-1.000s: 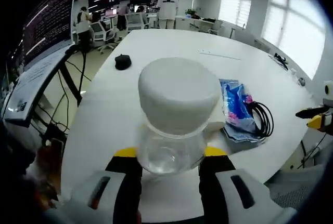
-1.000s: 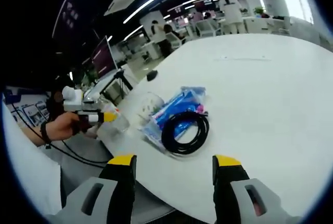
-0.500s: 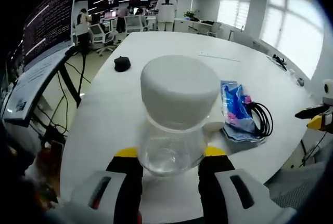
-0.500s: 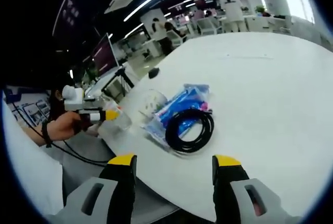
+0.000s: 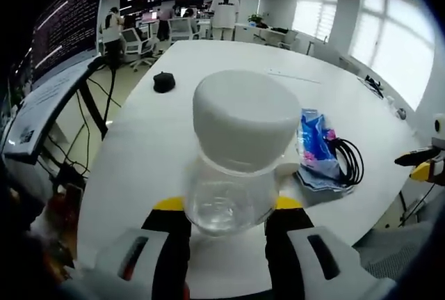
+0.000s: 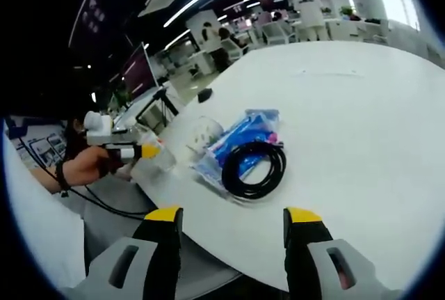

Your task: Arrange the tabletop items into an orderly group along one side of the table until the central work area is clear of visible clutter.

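Jar (image 5: 233, 168) with white lid sits clamped in left gripper (image 5: 226, 209) above table (image 5: 146, 147).

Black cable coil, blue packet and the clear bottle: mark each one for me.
black cable coil (image 6: 254, 170): right gripper view, on the near loop of the coil.
blue packet (image 5: 314, 141): left gripper view, on its printed face.
clear bottle (image 5: 236, 122): left gripper view, on its white cap.

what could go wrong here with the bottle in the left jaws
The clear bottle is gripped low on its body, with the big white cap above, so it may tip or slip. Setting it down near the blue packet and black cable could knock them off the nearby table edge.
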The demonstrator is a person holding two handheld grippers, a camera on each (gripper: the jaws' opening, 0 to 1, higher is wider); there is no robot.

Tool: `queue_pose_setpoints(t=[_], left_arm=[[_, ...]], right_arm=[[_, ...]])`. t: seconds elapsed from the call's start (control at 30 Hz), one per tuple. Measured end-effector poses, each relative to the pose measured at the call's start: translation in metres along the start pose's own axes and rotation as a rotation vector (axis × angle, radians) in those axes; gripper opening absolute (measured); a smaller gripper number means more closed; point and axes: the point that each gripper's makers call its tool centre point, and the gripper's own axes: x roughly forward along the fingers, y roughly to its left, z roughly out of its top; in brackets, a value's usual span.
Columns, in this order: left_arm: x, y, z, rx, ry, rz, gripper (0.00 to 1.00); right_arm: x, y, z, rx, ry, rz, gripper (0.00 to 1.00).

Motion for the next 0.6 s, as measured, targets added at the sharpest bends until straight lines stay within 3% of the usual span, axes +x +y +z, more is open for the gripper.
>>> queue_pose_setpoints(t=[0.6], left_arm=[[0.021, 0.009, 0.012, -0.011, 0.003, -0.014, 0.41]], right_arm=[[-0.006, -0.006, 0.000, 0.019, -0.013, -0.021, 0.59]])
